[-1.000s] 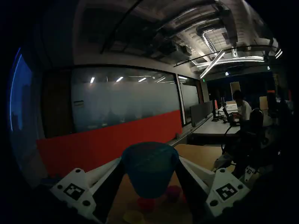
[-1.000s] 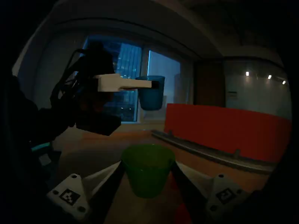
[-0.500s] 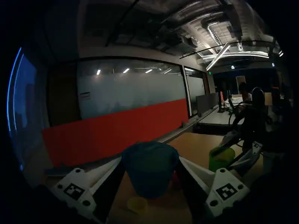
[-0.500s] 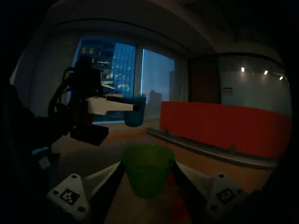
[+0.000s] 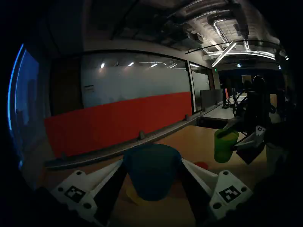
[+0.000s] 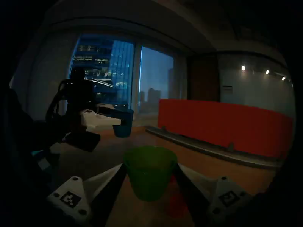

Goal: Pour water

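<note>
The blue cup [image 5: 152, 176] has dropped from well above the green cup [image 6: 150, 172] to a spot low over the wooden tabletop [image 5: 189, 140]. In the left gripper view the green cup has also swung into sight on the right, nearer than before. Both cups stand upright and well apart. The left gripper [image 5: 152, 163] is closed around the blue cup's sides, and the right gripper [image 6: 150, 165] clasps the green one the same way. The light is too dim to tell which cup holds water. The step now is probably to bring the rims together: carry the pouring cup over the other's mouth, keep the receiving cup level and still, and tilt slowly so nothing spills toward the red disc [image 5: 201, 165] or the red panel [image 5: 121, 117].
</note>
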A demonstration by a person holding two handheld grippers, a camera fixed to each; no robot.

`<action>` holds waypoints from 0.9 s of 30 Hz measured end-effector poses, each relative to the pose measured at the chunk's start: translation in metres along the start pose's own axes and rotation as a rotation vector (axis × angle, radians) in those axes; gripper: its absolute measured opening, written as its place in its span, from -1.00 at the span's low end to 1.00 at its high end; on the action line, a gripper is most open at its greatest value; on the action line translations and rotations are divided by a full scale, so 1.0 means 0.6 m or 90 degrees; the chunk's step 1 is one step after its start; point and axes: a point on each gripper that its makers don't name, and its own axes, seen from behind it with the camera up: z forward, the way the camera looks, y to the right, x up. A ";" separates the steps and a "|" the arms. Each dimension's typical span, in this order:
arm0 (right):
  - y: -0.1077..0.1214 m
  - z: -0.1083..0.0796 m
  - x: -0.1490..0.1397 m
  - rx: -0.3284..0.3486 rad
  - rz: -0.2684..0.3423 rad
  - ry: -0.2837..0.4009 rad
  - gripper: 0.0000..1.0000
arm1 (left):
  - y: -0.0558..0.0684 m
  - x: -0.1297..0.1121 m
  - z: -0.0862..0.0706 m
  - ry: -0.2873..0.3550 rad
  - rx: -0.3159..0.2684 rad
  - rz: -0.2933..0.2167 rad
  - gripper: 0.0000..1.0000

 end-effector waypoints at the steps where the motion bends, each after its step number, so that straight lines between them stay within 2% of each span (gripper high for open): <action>1: -0.001 0.000 -0.002 0.001 0.000 -0.002 1.00 | 0.002 -0.006 -0.001 -0.004 -0.001 -0.002 0.73; 6: -0.006 0.000 -0.016 0.013 0.003 -0.019 1.00 | 0.016 -0.042 -0.001 -0.027 -0.013 -0.007 0.73; 15: -0.005 -0.002 -0.040 0.020 -0.005 -0.055 1.00 | 0.027 -0.091 -0.002 -0.065 -0.026 -0.008 0.73; 27: -0.008 -0.002 -0.077 0.041 -0.010 -0.108 1.00 | 0.047 -0.160 0.004 -0.131 -0.051 0.006 0.74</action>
